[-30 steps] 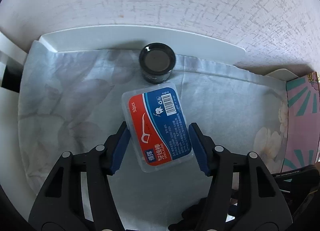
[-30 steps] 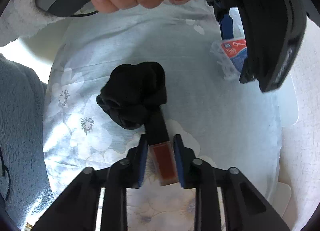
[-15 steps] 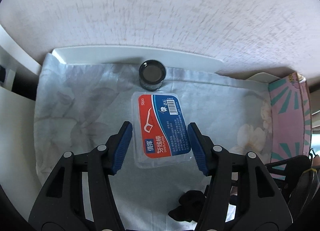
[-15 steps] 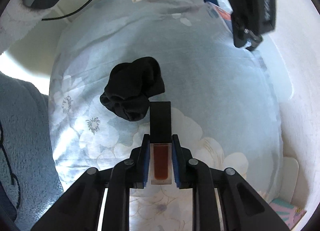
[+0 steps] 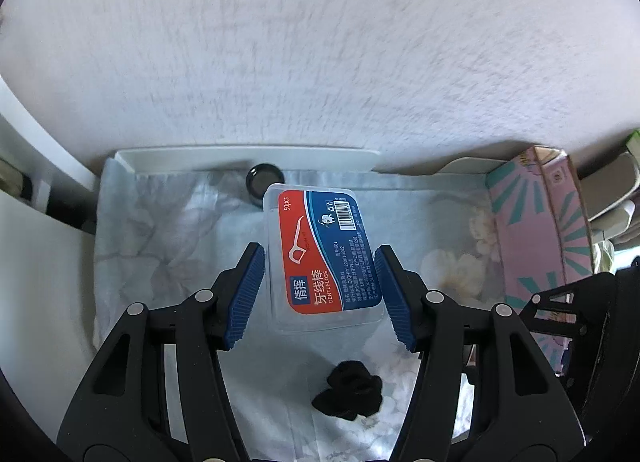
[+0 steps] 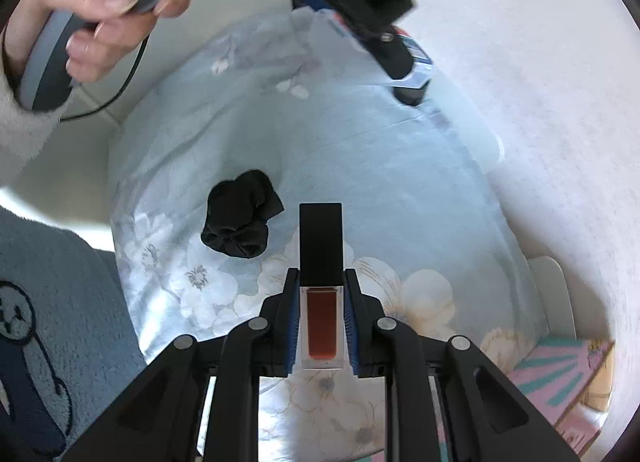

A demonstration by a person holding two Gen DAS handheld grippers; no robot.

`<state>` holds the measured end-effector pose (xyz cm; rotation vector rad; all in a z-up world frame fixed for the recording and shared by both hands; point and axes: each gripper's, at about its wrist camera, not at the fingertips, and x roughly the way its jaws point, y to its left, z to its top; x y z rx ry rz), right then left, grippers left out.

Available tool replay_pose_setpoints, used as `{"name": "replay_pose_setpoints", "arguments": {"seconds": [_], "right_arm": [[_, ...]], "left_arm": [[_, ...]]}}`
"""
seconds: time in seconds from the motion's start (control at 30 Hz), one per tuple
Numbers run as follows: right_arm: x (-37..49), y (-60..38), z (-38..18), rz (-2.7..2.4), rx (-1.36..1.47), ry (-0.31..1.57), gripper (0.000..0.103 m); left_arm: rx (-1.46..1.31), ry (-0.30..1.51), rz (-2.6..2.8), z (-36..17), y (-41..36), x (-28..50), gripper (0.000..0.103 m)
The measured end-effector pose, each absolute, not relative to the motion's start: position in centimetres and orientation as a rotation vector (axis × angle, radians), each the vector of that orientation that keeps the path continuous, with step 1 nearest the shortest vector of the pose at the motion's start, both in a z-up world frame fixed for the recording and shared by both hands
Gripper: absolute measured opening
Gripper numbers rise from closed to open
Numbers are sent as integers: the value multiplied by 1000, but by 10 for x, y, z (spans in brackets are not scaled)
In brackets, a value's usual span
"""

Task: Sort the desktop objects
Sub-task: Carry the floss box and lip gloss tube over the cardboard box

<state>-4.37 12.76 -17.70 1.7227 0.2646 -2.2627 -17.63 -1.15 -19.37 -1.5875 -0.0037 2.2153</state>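
Dental floss picks in a clear flat box (image 5: 322,258) with a red and blue label are held between the blue pads of the left gripper (image 5: 320,294), whose jaws are clamped on the two long sides of the box. The box is seen lifted clear of the floral cloth (image 5: 168,246) that covers the desk. Beyond its far end, a small round black jar (image 5: 258,182) is partly hidden, standing on the cloth near the white wall (image 5: 320,42). A crumpled black scrunchie (image 5: 349,390) lies on the cloth below the gripper. A pink box with teal rays (image 5: 536,238) is seen at the right edge of the cloth.

In the right wrist view, a lip gloss tube (image 6: 322,286) with a black cap and a reddish-brown fill is gripped by its clear lower half in the tightly closed right gripper (image 6: 322,318), with the cap pointing away from the camera. The tube is held above the cloth, just beside the scrunchie (image 6: 240,224). At the top left, a hand (image 6: 92,26) is seen wrapped round the grey handle of the left gripper.
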Motion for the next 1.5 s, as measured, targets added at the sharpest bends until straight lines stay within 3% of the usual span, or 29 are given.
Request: {"name": "replay_pose_setpoints", "arguments": {"seconds": [0.4, 0.83, 1.5], "right_arm": [[-18, 173, -126, -2446, 1713, 87, 18], [61, 239, -85, -2697, 1858, -132, 18], [187, 305, -104, -2871, 1974, -596, 18]], "left_arm": [[-1401, 63, 2173, -143, 43, -161, 54], [-1233, 195, 2016, -93, 151, -133, 54], [-1171, 440, 1716, -122, 326, -66, 54]]}}
